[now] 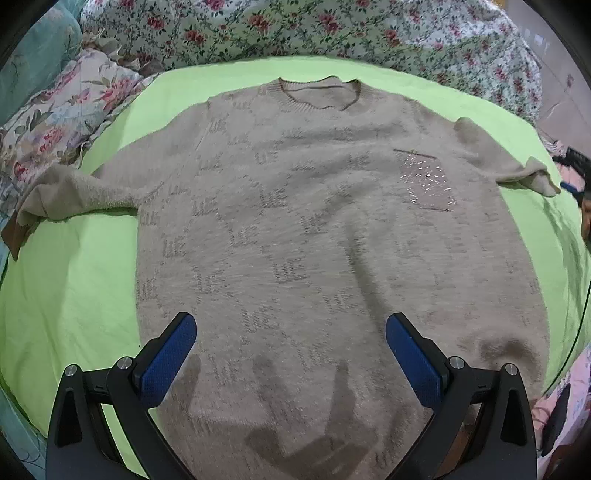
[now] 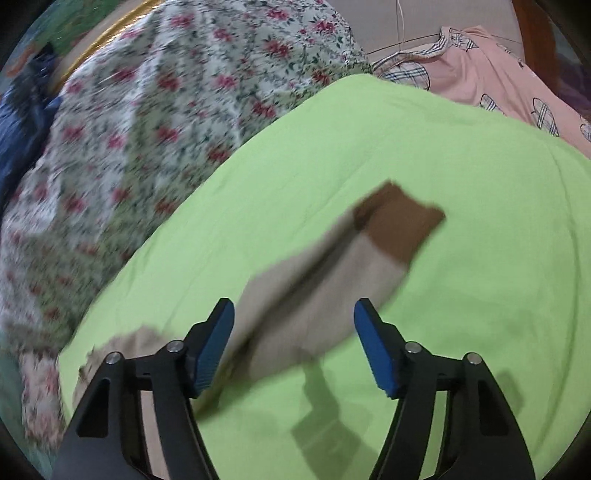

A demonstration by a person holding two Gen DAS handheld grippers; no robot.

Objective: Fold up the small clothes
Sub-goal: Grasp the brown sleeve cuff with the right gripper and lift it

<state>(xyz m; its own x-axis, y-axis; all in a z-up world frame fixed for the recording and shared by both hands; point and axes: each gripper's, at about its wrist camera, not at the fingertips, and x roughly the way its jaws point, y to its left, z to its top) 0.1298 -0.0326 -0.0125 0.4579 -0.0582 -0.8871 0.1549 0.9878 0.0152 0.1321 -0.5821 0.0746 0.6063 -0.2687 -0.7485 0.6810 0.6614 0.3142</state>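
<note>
Sweater (image 1: 314,229), beige with a woven letter pattern, lay flat and face-up on a lime-green sheet (image 1: 81,295), neckline (image 1: 319,92) at the far side, both sleeves spread outward. Sparkly chest pocket (image 1: 424,181) sat on the right in the left wrist view. Left tool (image 1: 290,354) was spread wide over the sweater's lower body, blue pads (image 1: 168,358) apart, nothing between them (contact with the knit couldn't be told). Right tool (image 2: 293,343) was also spread wide, over one sleeve (image 2: 317,288) with a brown cuff (image 2: 399,221) lying on the green sheet; that view was motion-blurred. Floral bedding (image 1: 295,29) lay beyond the sheet, and a pink patterned cloth (image 2: 498,85) beyond its far edge in the right wrist view.
</note>
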